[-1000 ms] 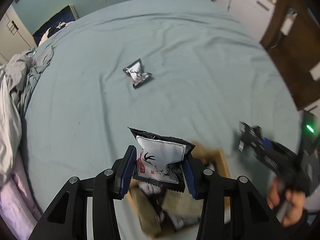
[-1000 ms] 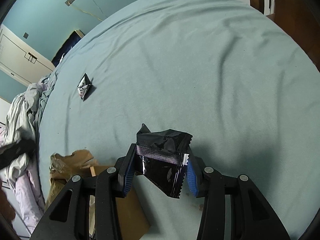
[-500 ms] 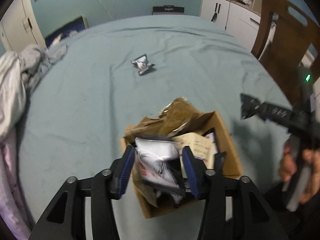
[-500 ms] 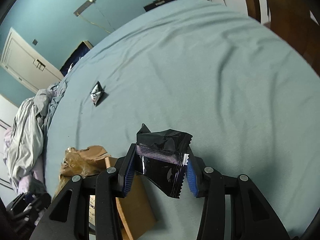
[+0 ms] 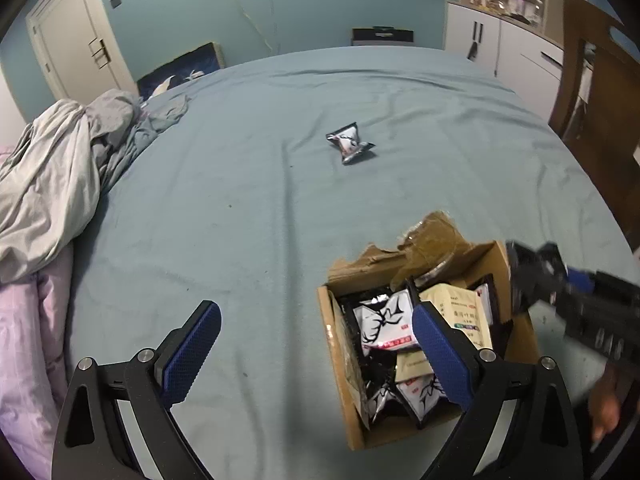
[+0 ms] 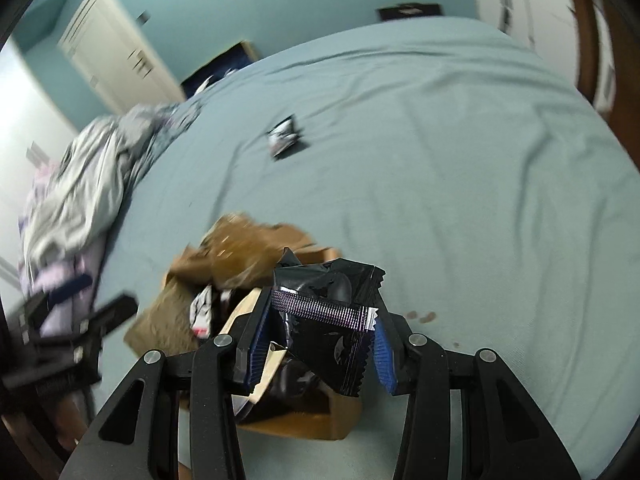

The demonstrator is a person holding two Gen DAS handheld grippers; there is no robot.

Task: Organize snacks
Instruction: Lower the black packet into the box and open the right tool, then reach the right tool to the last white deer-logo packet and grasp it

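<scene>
1. The left tongs [image 5: 316,350], which half a second ago clasped a white-and-black snack packet above the box, now stand spread wide with nothing between the blue pads [image 5: 192,354]; a white packet with a black antler print [image 5: 384,326] now lies in the open brown cardboard box [image 5: 340,364].
2. The right tongs [image 6: 318,346] remain clenched on the crumpled glossy black foil snack packet [image 6: 332,328], as in both earlier frames, but have come over the box's near corner.
3. The box sits on the light teal bedsheet [image 5: 248,208], under and beyond the left tongs' right-hand pad; the left-hand pad is over bare sheet.
4. One small black-and-silver snack packet [image 5: 350,146] lies alone farther up the bed, well apart from both tongs and the box.
5. The left wrist view shows the box's contents clearly: antler-print packets and beige packets [image 5: 460,312]. In the right wrist view the held packet and motion blur hide most of them.
6. The right wrist view shows the black packet's serrated seal edge, which the left view shows only as a dark blur.
</scene>
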